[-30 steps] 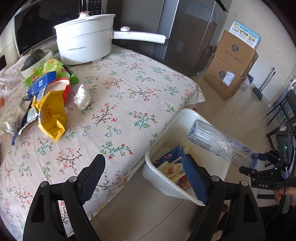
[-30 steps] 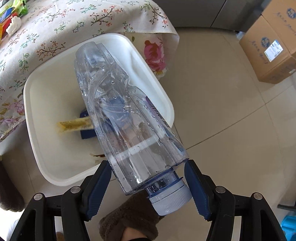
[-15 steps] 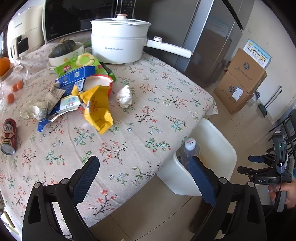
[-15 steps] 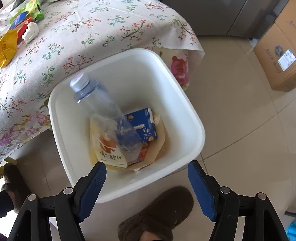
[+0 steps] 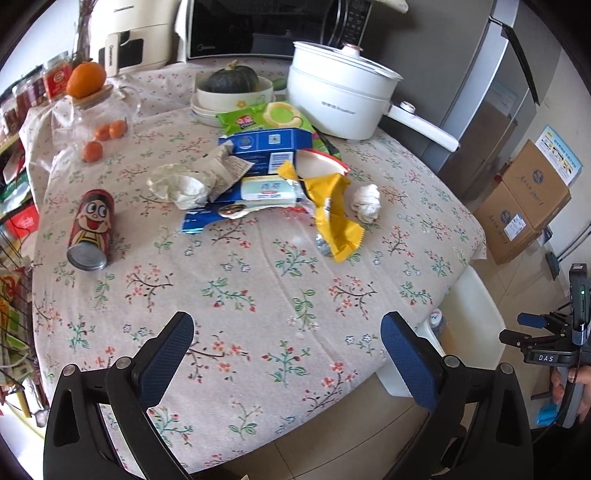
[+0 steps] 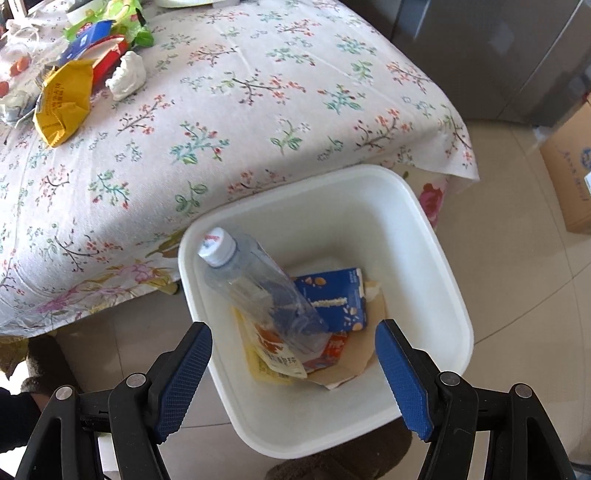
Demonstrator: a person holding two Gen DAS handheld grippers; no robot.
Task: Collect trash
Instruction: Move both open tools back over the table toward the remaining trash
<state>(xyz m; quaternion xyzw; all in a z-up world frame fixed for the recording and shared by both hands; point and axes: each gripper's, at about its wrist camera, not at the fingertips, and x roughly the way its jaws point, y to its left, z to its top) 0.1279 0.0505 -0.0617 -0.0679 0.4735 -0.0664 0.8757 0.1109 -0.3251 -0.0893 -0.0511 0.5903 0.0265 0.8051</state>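
A white bin (image 6: 436, 258) stands on the floor by the table's corner. Inside it a clear plastic bottle (image 6: 258, 291) leans cap-up against the left wall, over a blue carton (image 6: 336, 299) and flat wrappers. My right gripper (image 6: 293, 334) hangs open just above the bin's near side, holding nothing. My left gripper (image 5: 286, 334) is open over the near edge of the floral tablecloth (image 5: 236, 288). Farther back on the table lie a yellow wrapper (image 5: 336, 218), a crumpled white tissue (image 5: 367, 201), a red can (image 5: 90, 230) on its side and a heap of blue and green packets (image 5: 258, 147).
A white electric pot (image 5: 340, 99), a bowl with a squash (image 5: 232, 92), a glass jar with oranges (image 5: 92, 118) and a microwave (image 5: 258, 26) sit at the table's back. Cardboard boxes (image 5: 528, 206) and a fridge (image 5: 495, 92) stand to the right. A slippered foot (image 6: 332, 465) is beside the bin.
My right gripper let go of the plastic bottle, which dropped into the bin and now leans cap-up. My left gripper swung from the bin's side towards the trash on the table.
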